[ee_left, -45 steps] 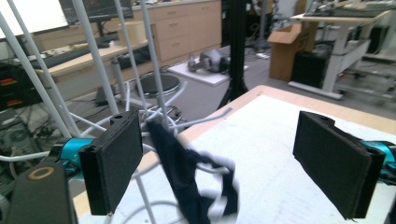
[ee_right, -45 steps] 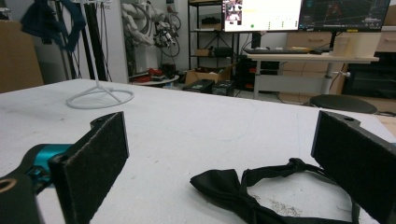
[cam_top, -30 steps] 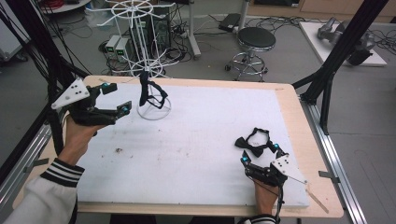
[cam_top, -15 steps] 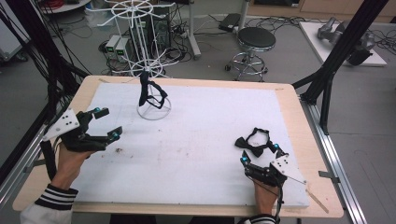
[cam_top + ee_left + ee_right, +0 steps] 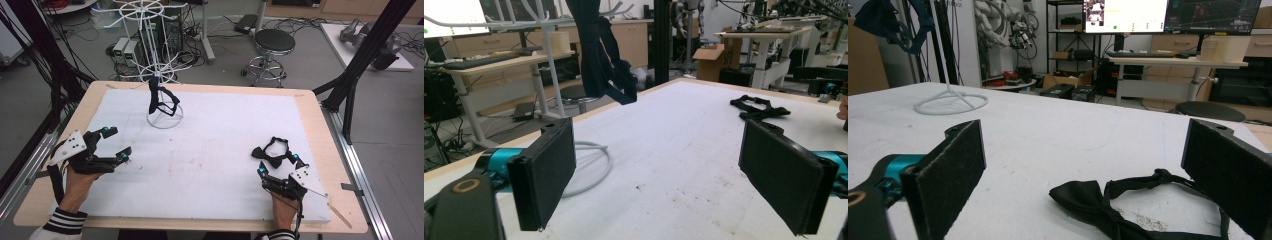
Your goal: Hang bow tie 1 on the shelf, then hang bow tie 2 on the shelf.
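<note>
A white wire rack point(image 5: 159, 60) stands at the back left of the white mat, and a dark bow tie point(image 5: 161, 100) hangs from it just above its ring base. A black bow tie point(image 5: 272, 152) lies flat at the right front. My left gripper point(image 5: 114, 144) is open and empty at the left front, well short of the rack; its view shows the hanging tie point(image 5: 601, 55) ahead. My right gripper point(image 5: 277, 165) is open just behind the lying bow tie point(image 5: 1098, 202), which sits between its jaws, untouched.
The white mat point(image 5: 215, 145) covers most of the wooden table point(image 5: 320, 130). A thin wooden stick point(image 5: 340, 212) lies at the right front corner. Black frame posts point(image 5: 360, 65) rise at both sides, and a stool point(image 5: 272, 45) stands beyond the far edge.
My left gripper has drawn back from beside the rack to the left front of the mat, staying open. The right gripper and both bow ties have not moved.
</note>
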A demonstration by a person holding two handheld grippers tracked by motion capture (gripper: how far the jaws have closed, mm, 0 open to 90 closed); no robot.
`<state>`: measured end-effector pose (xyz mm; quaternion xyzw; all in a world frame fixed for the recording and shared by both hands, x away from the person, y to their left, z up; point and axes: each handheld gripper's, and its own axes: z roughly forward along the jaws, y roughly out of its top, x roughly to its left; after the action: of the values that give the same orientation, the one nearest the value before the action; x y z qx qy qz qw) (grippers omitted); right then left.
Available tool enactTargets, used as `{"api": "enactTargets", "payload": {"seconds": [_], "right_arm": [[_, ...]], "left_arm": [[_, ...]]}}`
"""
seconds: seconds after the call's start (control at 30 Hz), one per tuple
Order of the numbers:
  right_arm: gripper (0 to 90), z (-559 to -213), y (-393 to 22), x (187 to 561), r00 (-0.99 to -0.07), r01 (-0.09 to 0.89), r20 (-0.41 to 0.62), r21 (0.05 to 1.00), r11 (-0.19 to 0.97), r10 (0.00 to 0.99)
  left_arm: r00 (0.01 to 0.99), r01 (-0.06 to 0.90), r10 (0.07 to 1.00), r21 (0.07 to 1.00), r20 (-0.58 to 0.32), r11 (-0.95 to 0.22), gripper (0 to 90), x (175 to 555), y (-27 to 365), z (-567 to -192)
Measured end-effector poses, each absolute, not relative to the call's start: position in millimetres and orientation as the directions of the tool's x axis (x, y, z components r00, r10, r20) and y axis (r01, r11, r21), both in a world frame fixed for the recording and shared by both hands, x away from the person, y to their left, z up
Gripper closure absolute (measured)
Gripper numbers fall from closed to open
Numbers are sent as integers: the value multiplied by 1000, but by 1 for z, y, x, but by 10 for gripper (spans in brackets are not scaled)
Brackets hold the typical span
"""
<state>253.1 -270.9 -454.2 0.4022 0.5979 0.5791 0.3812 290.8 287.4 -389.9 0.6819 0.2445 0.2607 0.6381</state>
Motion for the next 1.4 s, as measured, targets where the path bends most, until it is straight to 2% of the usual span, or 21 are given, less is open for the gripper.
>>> {"api": "enactTargets", "payload": {"seconds": [0.6, 0.87, 1.07, 1.4], "right_arm": [[33, -454, -272, 255, -398, 50, 16, 999, 5, 917], [33, -451, -276, 259, -407, 84, 47, 996, -14, 912], [32, -436, -288, 263, -431, 93, 43, 996, -3, 901], [32, -407, -302, 273, -491, 156, 9, 985, 78, 871]], "left_arm": [[748, 4, 663, 998, 39, -63, 157, 293, 289, -392], [765, 3, 643, 998, 39, -64, 157, 295, 287, -392], [775, 12, 630, 997, 36, -72, 156, 297, 285, -394], [779, 13, 626, 997, 35, -73, 157, 297, 285, -395]]}}
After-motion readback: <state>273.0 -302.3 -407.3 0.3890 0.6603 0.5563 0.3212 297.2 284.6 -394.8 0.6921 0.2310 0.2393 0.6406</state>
